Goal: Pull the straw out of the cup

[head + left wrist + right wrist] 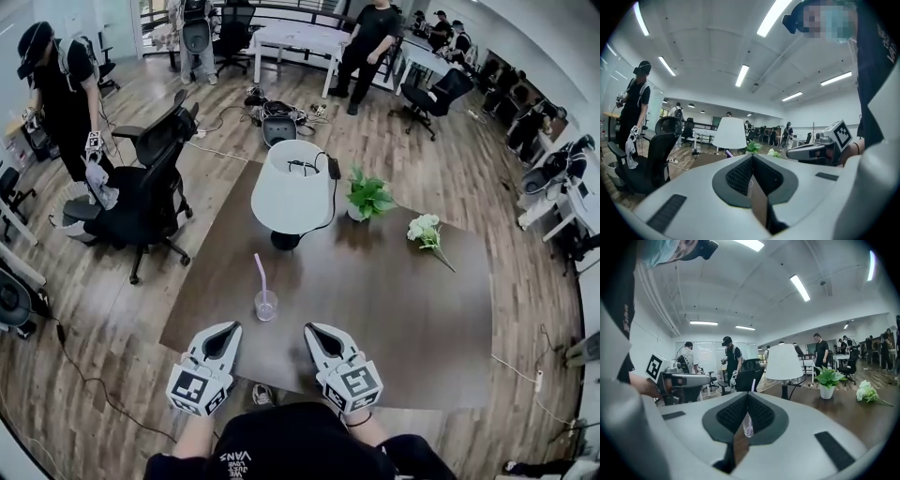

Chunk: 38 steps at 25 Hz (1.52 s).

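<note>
Left gripper (228, 328) and right gripper (314, 329): both clenched shut, empty, side by side over the near edge of the table (403, 319). Just beyond and between their tips, purple straw (261, 275) leaning in the clear cup (266, 307). Farther back, white lamp (292, 192), potted plant (368, 195), white flowers (425, 230).

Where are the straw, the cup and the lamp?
straw (261, 275), head view, middle of its purple stem.
cup (266, 307), head view, its clear wall.
lamp (292, 187), head view, its white shade.
</note>
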Tool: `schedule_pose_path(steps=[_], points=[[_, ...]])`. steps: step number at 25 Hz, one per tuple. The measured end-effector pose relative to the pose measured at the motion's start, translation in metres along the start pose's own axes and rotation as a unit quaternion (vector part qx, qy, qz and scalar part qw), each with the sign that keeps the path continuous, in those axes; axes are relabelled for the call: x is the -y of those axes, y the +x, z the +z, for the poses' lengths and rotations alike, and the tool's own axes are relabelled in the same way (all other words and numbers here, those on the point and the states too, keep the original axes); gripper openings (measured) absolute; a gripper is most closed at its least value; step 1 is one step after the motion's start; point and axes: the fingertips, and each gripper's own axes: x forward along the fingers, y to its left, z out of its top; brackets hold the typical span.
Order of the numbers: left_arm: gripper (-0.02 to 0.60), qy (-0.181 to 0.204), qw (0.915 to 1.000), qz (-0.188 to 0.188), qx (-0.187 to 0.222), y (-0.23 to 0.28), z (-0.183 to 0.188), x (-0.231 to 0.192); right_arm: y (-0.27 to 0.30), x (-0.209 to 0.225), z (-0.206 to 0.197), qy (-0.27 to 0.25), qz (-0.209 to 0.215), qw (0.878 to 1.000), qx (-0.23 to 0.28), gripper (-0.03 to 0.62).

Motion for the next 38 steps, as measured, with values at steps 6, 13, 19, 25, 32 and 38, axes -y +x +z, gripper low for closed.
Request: schedule_pose_path(steps=[6,13,19,25,32,38], points=[[0.011,-0.005,1.0000,0.000,-0.006,0.017,0.000,-0.008,0.009,0.012,0.002,0.002,0.000,1.000,-0.006,0.018],[0.011,0.004,0.9999,0.002,-0.011,0.041,0.004,-0.009,0.019,0.027,0.010,-0.001,0.011,1.000,-0.003,0.018],[0.011,0.016,0.9997,-0.001,-0.016,0.059,0.007,-0.011,0.019,0.034,0.014,-0.002,0.013,1.000,-0.001,0.018],[0.012,0.025,0.9996,0.001,-0.012,0.077,0.008,-0.015,0.016,0.039,0.010,0.000,0.015,1.000,-0.006,0.018],[0.012,0.023,0.9996,0.000,-0.020,0.095,0.001,-0.019,0.015,0.044,0.007,0.000,0.017,1.000,-0.009,0.018],[0.067,0.004,0.9991,-0.004,-0.042,0.108,-0.016,-0.024,0.014,0.047,0.005,0.002,0.016,1.000,-0.013,0.018]])
